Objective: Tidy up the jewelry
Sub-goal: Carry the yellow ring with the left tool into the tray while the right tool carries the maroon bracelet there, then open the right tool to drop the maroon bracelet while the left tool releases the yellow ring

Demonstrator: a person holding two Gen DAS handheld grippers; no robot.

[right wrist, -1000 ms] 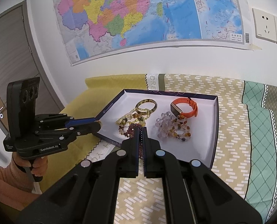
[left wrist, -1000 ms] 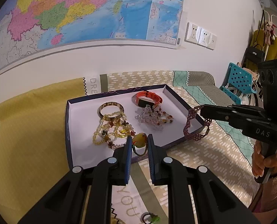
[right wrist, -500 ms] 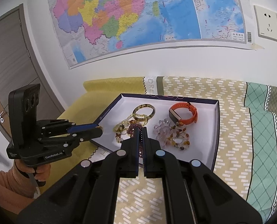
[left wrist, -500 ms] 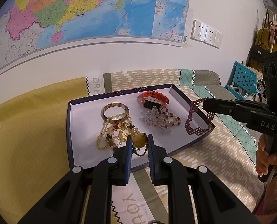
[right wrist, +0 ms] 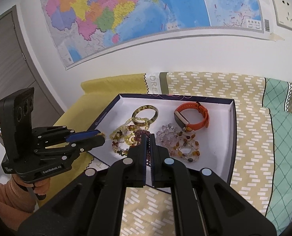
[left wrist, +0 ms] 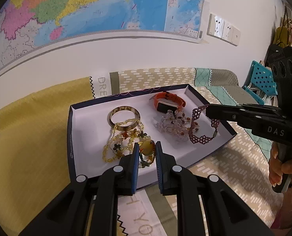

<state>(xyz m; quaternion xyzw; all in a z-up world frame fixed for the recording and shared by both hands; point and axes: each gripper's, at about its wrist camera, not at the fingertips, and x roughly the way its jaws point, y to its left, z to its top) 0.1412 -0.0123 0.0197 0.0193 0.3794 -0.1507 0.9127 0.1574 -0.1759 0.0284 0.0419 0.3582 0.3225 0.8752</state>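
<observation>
My left wrist camera looks down along my fingers (left wrist: 135, 157) from the tray's (left wrist: 71, 137) near-left corner; my right one faces it from the near-right. Both sit close, sharing the tray (right wrist: 231, 137) and wall map (right wrist: 146, 9).

A white-lined tray (left wrist: 81, 129) with dark navy walls holds an orange watch (left wrist: 166, 101), a mottled amber-and-brown bangle (left wrist: 124, 116), yellow and amber bead strands (left wrist: 120, 143), clear and honey-coloured beads (left wrist: 172, 123) and a maroon woven bracelet (left wrist: 200, 135). The bed cover (right wrist: 250, 137) is tan with white dashes, mustard yellow, and teal lattice. The map (right wrist: 138, 13) is blue, pink, green, orange.
</observation>
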